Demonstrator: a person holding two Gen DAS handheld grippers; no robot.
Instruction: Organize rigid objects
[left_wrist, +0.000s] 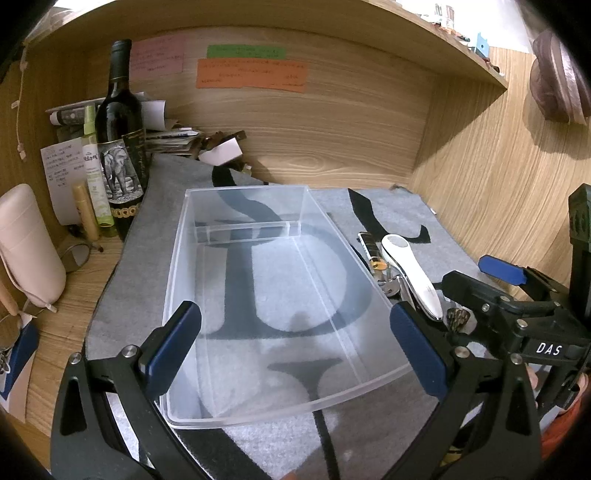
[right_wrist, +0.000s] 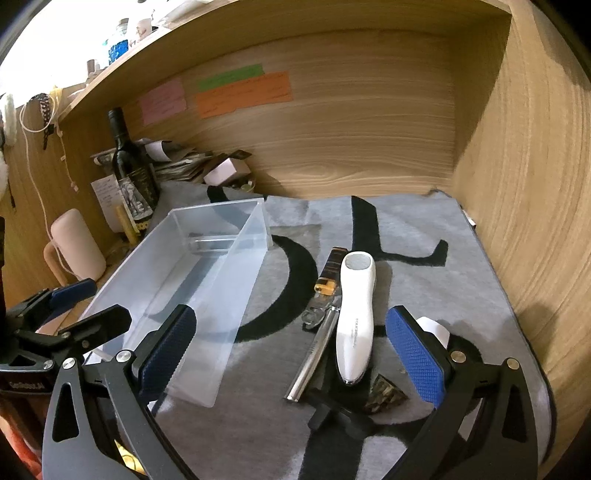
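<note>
A clear plastic box (left_wrist: 177, 258) (right_wrist: 236, 295) lies empty on a grey mat. My left gripper (left_wrist: 295, 347) is open, its blue pads either side of the box's near end. Right of the box lie a white handheld device (right_wrist: 354, 317) (left_wrist: 413, 273), a lighter (right_wrist: 327, 273) (left_wrist: 375, 253), a silver metal tool (right_wrist: 314, 350) and a small patterned pick (right_wrist: 384, 395). My right gripper (right_wrist: 291, 350) is open and empty, just above and in front of these items. It also shows in the left wrist view (left_wrist: 476, 273).
A wine bottle (left_wrist: 120, 122), spray bottles (left_wrist: 94, 166), papers and a pink pouch (left_wrist: 26, 243) crowd the left side. Wooden walls close the back and right. Coloured notes (left_wrist: 251, 74) hang on the back wall. The grey mat (right_wrist: 461, 280) has black letters.
</note>
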